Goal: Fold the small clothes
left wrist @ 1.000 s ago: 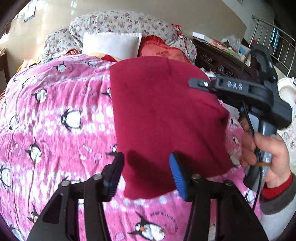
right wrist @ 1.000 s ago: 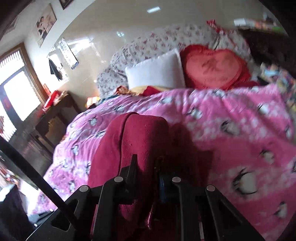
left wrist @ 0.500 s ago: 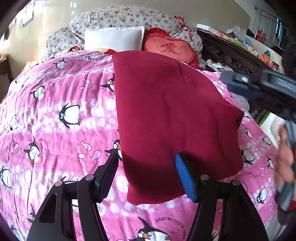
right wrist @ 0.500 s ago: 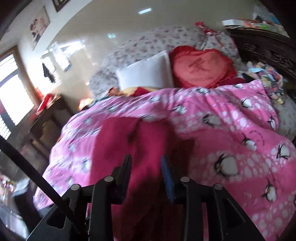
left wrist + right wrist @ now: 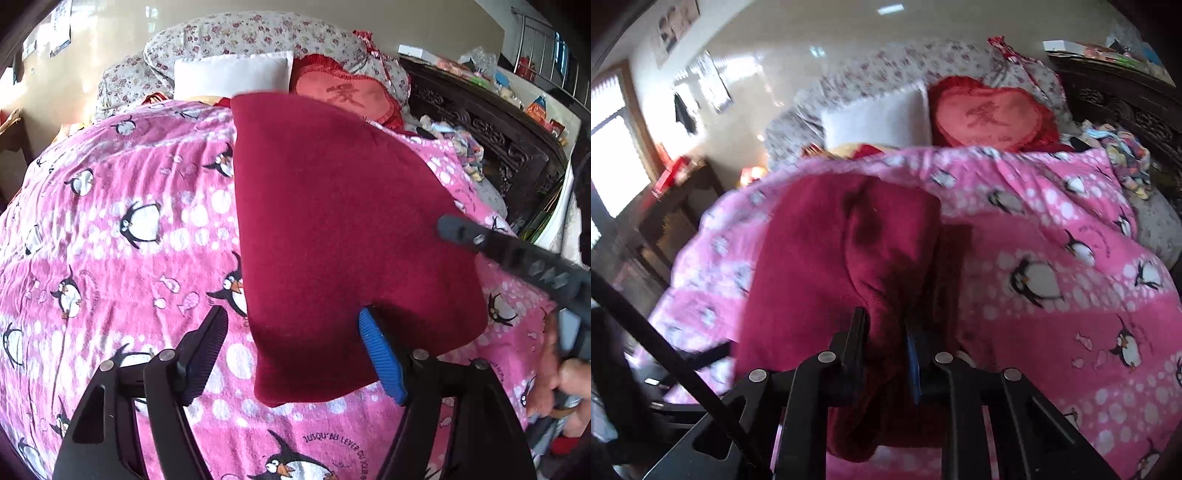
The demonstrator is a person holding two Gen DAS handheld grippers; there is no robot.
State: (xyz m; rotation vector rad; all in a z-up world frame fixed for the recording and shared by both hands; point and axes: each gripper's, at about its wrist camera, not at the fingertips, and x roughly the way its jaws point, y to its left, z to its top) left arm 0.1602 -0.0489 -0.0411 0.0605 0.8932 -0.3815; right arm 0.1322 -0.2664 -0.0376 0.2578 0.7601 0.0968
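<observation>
The left gripper [image 5: 295, 354] is hanging open at the bottom of its view, its two fingers spread wide; the black one is lying over the blanket [image 5: 110, 258] and the blue-padded one is sitting at the near edge of the cloth [image 5: 332, 221], nothing pinched between them. The right gripper [image 5: 886, 339] is clamping a bunched fold of that one dark red cloth [image 5: 831, 258] at the lower middle of its view, the fabric rising in a hump from the narrow gap. In the left view the cloth is spreading flat across the centre of the pink blanket, and the right gripper's black body [image 5: 517, 254] is reaching in from the right edge, with the person's hand [image 5: 565, 384] showing at the lower right.

The blanket is carrying many penguins and, near the bottom, the words "JUSQU'AU LEVER DU JOUR". At the top are lying three cushions: one white pillow [image 5: 232, 74], one red heart cushion [image 5: 347, 96] bearing a single Chinese character, and one floral bolster [image 5: 240, 37] behind both.
</observation>
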